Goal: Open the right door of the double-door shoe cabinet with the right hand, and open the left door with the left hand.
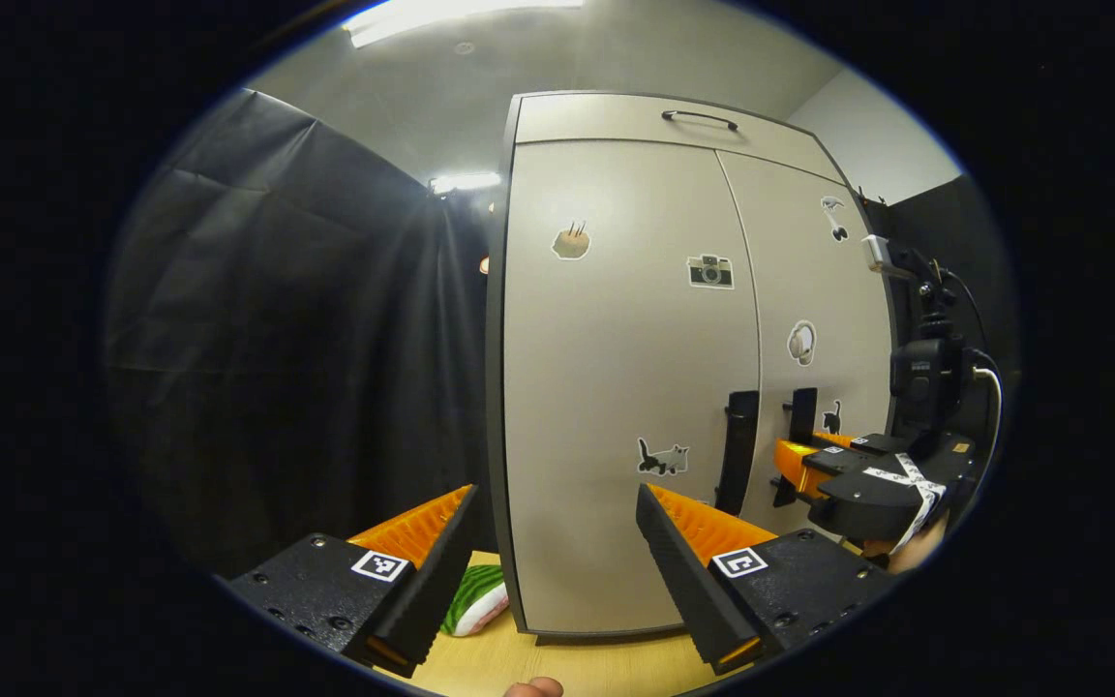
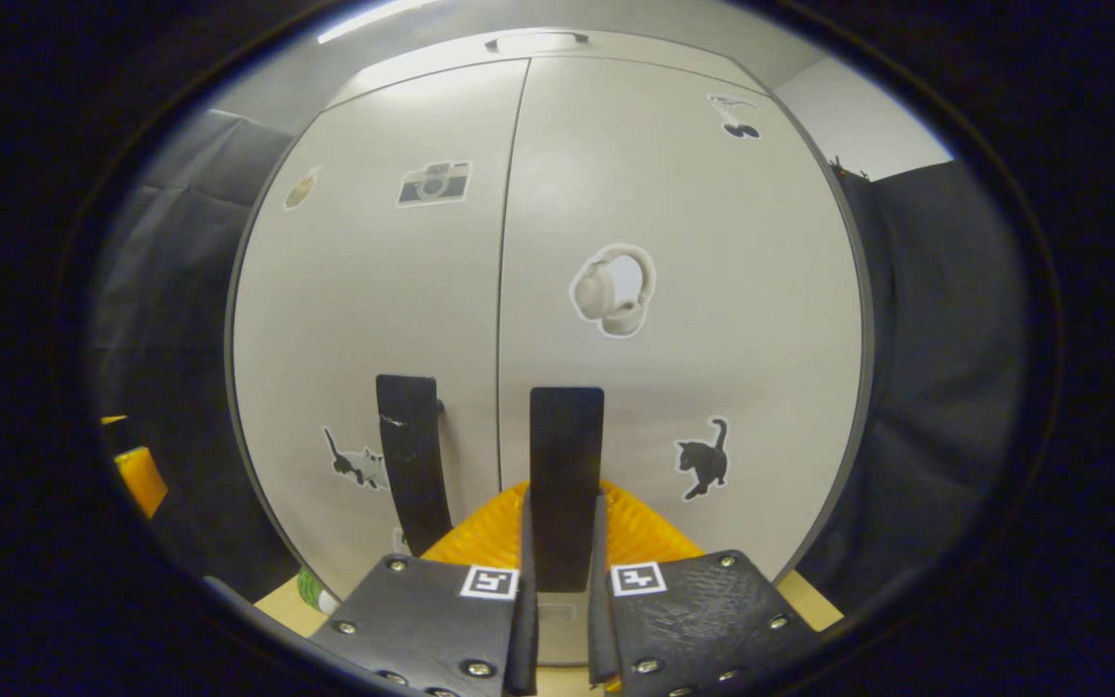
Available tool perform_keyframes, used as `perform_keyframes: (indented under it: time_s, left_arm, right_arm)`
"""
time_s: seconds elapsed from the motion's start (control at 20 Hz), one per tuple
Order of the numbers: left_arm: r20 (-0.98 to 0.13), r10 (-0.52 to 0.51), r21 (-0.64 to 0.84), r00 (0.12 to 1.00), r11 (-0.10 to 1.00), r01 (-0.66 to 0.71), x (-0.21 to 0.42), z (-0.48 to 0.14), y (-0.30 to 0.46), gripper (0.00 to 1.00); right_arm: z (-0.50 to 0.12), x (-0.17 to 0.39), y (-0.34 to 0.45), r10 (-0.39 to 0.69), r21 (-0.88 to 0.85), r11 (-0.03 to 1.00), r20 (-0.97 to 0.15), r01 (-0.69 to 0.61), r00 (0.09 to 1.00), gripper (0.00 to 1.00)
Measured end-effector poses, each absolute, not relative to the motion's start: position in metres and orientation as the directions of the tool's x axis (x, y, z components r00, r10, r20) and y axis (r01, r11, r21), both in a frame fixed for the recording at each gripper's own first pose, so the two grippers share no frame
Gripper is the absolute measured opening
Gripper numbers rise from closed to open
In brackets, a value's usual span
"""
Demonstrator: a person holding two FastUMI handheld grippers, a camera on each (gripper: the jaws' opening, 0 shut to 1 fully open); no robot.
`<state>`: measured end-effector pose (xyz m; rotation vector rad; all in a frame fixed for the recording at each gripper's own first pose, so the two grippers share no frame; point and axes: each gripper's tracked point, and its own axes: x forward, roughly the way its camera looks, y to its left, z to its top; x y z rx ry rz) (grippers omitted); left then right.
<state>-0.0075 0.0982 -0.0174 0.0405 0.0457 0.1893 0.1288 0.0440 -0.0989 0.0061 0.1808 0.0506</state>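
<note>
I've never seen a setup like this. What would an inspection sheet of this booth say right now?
Surface: wooden table under the cabinet.
Job's things: shoe cabinet, both doors closed; right handle, left handle.
Clutter: green-and-white item beside the cabinet.
Grippers: right gripper shut on the right handle; left gripper open, off the doors.
Cables: one behind the right gripper.
Surroundings: black cloth, ceiling light.

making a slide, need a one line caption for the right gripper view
Right gripper closed on the black vertical handle of the beige sticker-covered shoe cabinet's right door, both doors shut.
</note>
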Motion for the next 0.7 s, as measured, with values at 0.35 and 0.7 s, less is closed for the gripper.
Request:
perform_keyframes:
  time_s: [0.35, 0.7]
  left_arm:
    - [-0.046, 0.171, 0.027, 0.984, 0.985, -0.17, -0.013, -0.02, 0.087, 0.98]
    - [-0.051, 0.117, 0.015, 0.992, 0.993, -0.116, -0.018, -0.022, 0.064, 0.98]
  right_arm:
    - [-0.094, 0.115, 0.041, 0.137, 0.052, 0.99, -0.171, -0.129, 0.976, 0.12]
    - [-0.088, 0.101, 0.034, 0.224, 0.086, 0.973, -0.169, -0.212, 0.96, 0.12]
